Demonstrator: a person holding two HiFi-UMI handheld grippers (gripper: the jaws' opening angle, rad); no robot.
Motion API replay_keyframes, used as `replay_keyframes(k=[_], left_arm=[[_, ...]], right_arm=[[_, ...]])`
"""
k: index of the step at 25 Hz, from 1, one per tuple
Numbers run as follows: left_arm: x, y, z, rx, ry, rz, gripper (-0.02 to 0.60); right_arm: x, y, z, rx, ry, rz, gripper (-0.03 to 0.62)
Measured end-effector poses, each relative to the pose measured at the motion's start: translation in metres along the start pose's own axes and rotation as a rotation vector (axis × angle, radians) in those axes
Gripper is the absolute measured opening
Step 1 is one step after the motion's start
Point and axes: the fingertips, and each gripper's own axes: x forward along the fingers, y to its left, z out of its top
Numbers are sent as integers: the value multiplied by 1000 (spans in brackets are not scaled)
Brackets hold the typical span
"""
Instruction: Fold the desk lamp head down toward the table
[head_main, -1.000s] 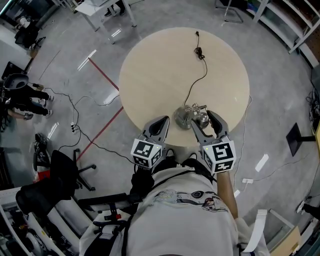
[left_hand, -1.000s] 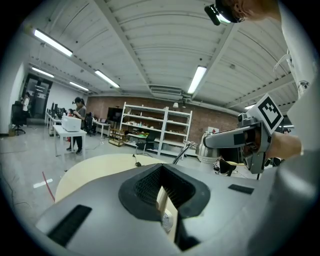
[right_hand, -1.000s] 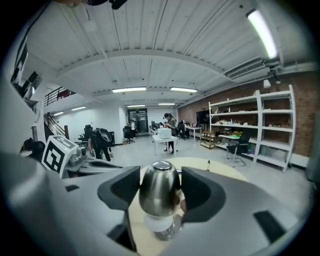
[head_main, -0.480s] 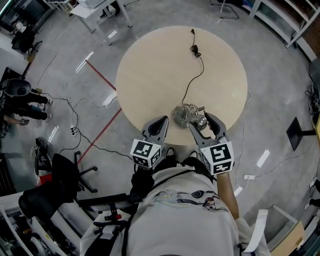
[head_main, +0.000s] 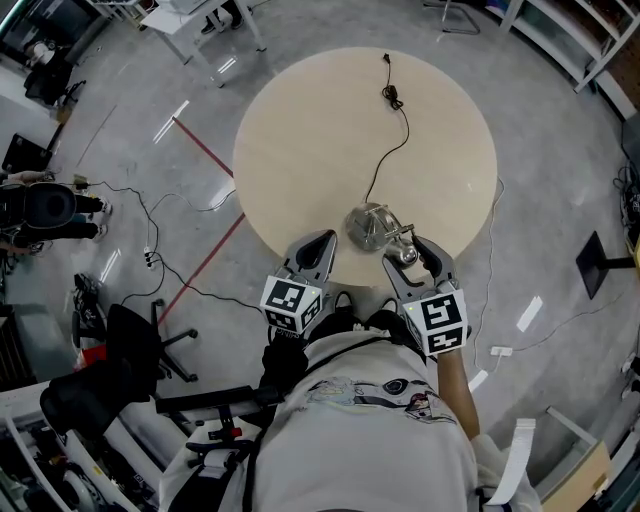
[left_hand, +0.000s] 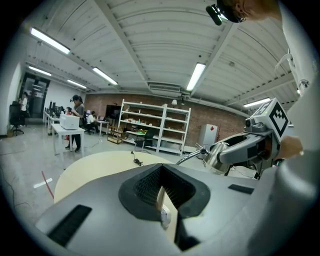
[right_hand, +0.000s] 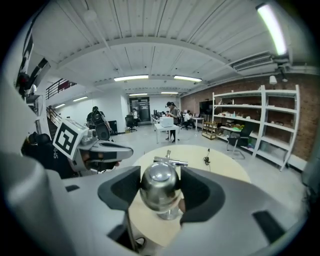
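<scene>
So, left gripper (head_main: 320, 242): jaws pinched together with nothing in them, just a sliver of tabletop showing through the gap behind the tips. It's held low at the near rim of the table, nose angled inward.
Table (head_main: 320, 130): round, pale wood, ahead of both sets of jaws.
Lamp base (head_main: 365, 228): chrome disc sitting on the table, off to the right of the left jaws and just ahead-left of the right ones.
Cord (head_main: 398, 140): black, runs from the base away across the table to a plug (head_main: 387, 62) near the far rim.
Lamp head (right_hand: 159, 187): shiny chrome dome sitting right between the right jaws, a pad against each side.
Right gripper (head_main: 408, 250): clamped on the lamp head, forearm (head_main: 452, 385) stretched out from the body, pointing forward over the table's near edge.
</scene>
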Motion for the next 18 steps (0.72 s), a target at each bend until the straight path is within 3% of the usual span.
replay_keyframes(k=[9,18], left_arm=[[9,-11,-6,9,18,-27,2],[2,-19,-9,24,33,-34,2]], right_arm=[[-3,6,-47,-34,83,-19,255],[-5,17,-83,-80,102,-44,247]])
